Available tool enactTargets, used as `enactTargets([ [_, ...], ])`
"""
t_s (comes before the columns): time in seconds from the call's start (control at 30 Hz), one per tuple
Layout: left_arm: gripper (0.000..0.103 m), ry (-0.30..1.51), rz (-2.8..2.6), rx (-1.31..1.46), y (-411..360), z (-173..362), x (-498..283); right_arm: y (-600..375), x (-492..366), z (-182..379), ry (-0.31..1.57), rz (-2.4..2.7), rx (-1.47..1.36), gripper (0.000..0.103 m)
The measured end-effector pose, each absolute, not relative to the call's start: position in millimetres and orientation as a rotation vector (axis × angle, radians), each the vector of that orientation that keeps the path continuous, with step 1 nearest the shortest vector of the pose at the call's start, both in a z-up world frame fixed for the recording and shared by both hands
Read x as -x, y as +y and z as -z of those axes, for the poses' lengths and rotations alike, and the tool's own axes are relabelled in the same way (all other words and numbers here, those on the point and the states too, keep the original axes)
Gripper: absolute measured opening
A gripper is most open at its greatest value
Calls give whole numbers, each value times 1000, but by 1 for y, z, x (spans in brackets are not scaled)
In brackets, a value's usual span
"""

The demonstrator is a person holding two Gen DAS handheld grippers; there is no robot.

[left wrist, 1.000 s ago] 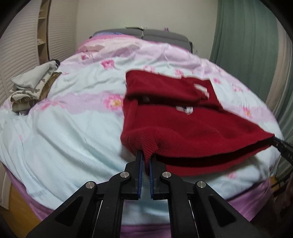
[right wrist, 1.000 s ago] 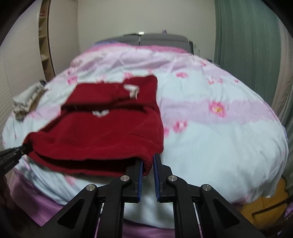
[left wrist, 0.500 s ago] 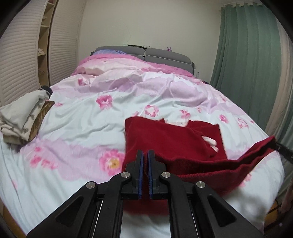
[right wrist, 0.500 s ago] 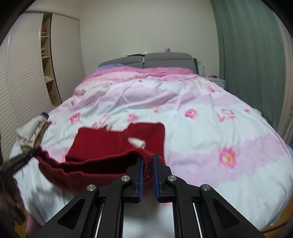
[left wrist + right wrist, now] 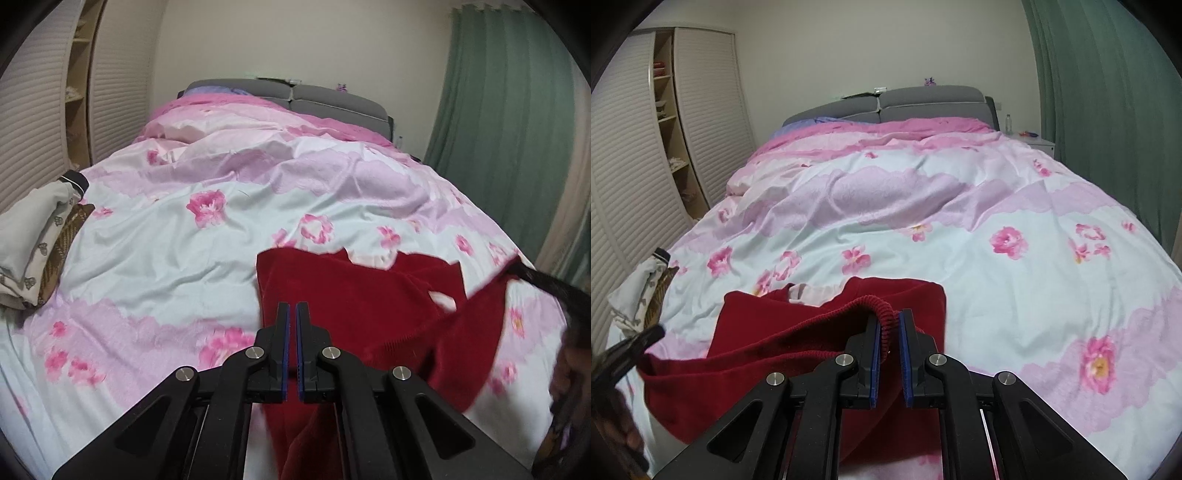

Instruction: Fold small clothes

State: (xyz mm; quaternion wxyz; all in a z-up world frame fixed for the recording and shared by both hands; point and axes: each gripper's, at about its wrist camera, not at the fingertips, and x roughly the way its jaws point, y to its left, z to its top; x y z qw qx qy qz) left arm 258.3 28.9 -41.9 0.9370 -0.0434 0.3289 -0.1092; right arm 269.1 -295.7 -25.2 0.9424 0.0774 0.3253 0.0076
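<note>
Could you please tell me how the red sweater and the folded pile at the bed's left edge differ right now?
The red sweater is plain knit, half lifted and sagging, its hem pinched in the right gripper; the folded pile is cream and brown, patterned, stacked flat and untouched. Both rest on the floral duvet.

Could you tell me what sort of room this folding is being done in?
Most likely a home bedroom: a bed with a floral duvet and grey padded headboard, a louvred wardrobe, and green curtains.
</note>
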Motion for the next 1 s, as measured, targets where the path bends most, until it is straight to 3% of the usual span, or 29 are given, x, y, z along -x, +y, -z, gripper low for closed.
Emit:
enactTargets([
  [0.07,16,670,234,69,31,42,-244,-292,-271,28,668,-23,-147,10],
  [0.13,41,665,233,62,34,43,-233,-288,-271,28,664,-24,-134,10],
  [0.2,47,647,223,66,37,41,-224,-287,-270,28,664,-27,-130,10],
  [0.63,58,617,261,80,30,25,-168,-281,-252,19,651,-27,-131,10],
  [1.0,58,642,334,87,23,31,-144,-283,-230,20,645,-21,-140,10],
])
